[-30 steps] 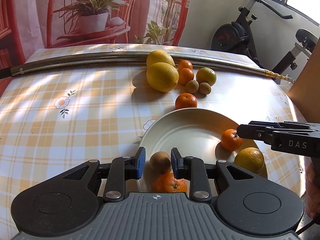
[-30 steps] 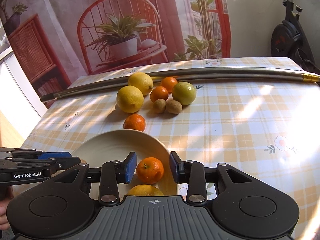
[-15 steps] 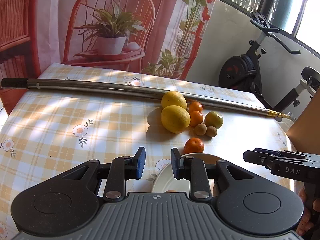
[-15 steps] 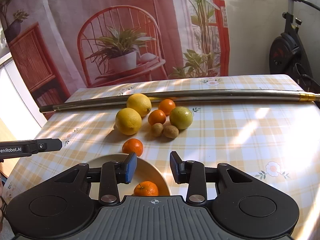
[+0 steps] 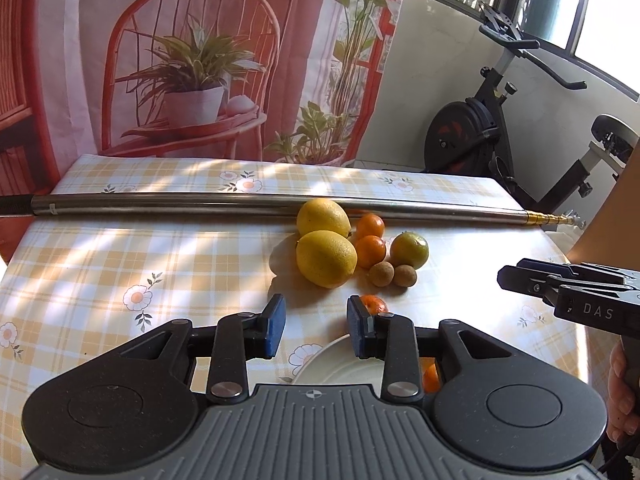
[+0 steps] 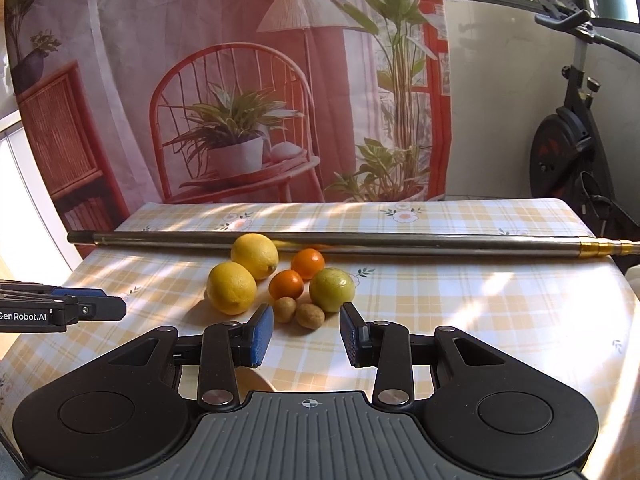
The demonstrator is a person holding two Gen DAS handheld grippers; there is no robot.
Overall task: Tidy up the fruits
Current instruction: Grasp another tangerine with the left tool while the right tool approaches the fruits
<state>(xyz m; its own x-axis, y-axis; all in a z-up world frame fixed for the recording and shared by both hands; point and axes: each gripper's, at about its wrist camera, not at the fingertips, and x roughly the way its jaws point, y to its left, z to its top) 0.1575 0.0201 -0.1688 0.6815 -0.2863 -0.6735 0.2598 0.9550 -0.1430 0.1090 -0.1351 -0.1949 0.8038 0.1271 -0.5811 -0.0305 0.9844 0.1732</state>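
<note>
1. Tablecloth (image 5: 120, 264): yellow-and-white check with small flowers;
2. Lemons (image 5: 326, 258): yellow; mandarins (image 5: 371, 251): orange; lime (image 5: 409, 249): yellow-green;
3. Small round fruits (image 6: 310, 315): brown;
4. Pole (image 5: 180, 205): silver, gold tip;
5. Plate (image 5: 340, 364): cream;
6. Pads (image 6: 261, 332): blue.

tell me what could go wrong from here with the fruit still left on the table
1. The fruit sits bunched: the two small brown fruits touch each other beside the green citrus. Closing the open right hand-held gripper on one may nudge its neighbours rolling.
2. The metal pole lies right behind the cluster; a far reach could knock it.
3. The lone mandarin lies near the plate rim, partly hidden behind the left hand-held gripper, so easily bumped.
</note>
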